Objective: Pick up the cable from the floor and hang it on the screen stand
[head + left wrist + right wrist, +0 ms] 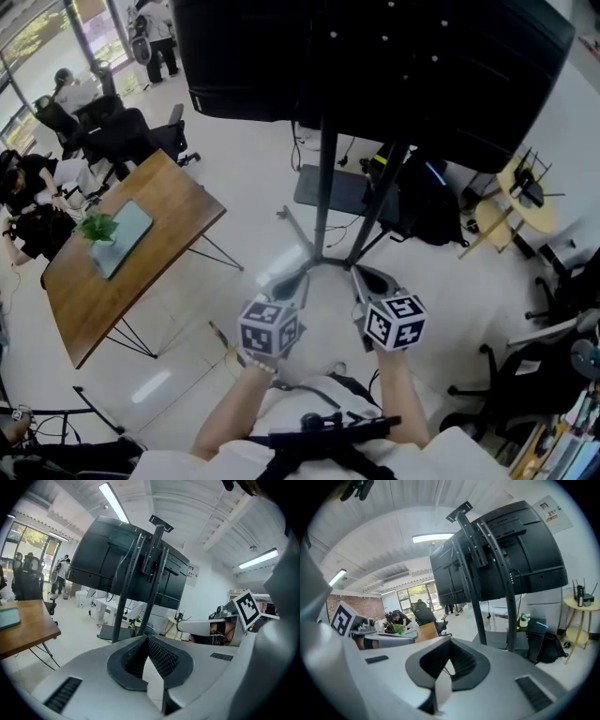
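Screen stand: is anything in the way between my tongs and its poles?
Nothing visible does. The left tongs and right tongs, both shut and empty, point at the screen stand across bare floor. The wooden table sits off to the left, the black bag off to the right.

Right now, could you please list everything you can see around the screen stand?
screen: one, black, mounted on the stand
screen stand: one, black, on the floor ahead of the grippers
floor mat: one, dark, behind the stand's poles
bag: one, black, right of the stand
wooden table: one, brown, left
plant: one, green, on the wooden table
side table: one, pale, round, far right
office chairs: several, black, upper left
people: several, far left
left gripper: one, grey, shut, empty
right gripper: one, grey, shut, empty
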### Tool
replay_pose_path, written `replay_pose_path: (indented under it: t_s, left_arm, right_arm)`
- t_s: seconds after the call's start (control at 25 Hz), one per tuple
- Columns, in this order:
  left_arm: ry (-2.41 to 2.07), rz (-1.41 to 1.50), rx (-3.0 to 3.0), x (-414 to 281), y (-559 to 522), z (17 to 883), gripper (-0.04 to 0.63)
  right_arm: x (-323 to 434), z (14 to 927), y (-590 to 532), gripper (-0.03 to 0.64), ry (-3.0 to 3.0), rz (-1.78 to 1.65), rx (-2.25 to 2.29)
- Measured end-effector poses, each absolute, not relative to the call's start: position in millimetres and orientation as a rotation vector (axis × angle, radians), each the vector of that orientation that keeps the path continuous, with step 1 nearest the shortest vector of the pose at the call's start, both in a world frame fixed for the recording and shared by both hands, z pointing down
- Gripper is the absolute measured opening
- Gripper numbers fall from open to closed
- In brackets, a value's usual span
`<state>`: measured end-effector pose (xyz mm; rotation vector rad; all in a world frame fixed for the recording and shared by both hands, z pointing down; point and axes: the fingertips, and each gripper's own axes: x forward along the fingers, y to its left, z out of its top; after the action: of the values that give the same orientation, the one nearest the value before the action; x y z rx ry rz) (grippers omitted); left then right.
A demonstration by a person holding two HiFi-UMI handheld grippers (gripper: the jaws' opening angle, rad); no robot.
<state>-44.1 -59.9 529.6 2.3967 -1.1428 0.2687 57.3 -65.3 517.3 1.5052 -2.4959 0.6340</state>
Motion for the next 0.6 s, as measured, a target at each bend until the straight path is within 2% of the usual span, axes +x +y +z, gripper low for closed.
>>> replay_pose_path:
  t_s: [0.6]
  left_arm:
    - [-1.082, 0.293, 2.433, -83.6, -60.4, 533.5, 0.0]
  right_arm:
    - [14.7, 519.0, -53.5, 0.008, -2.432, 0.624, 1.572]
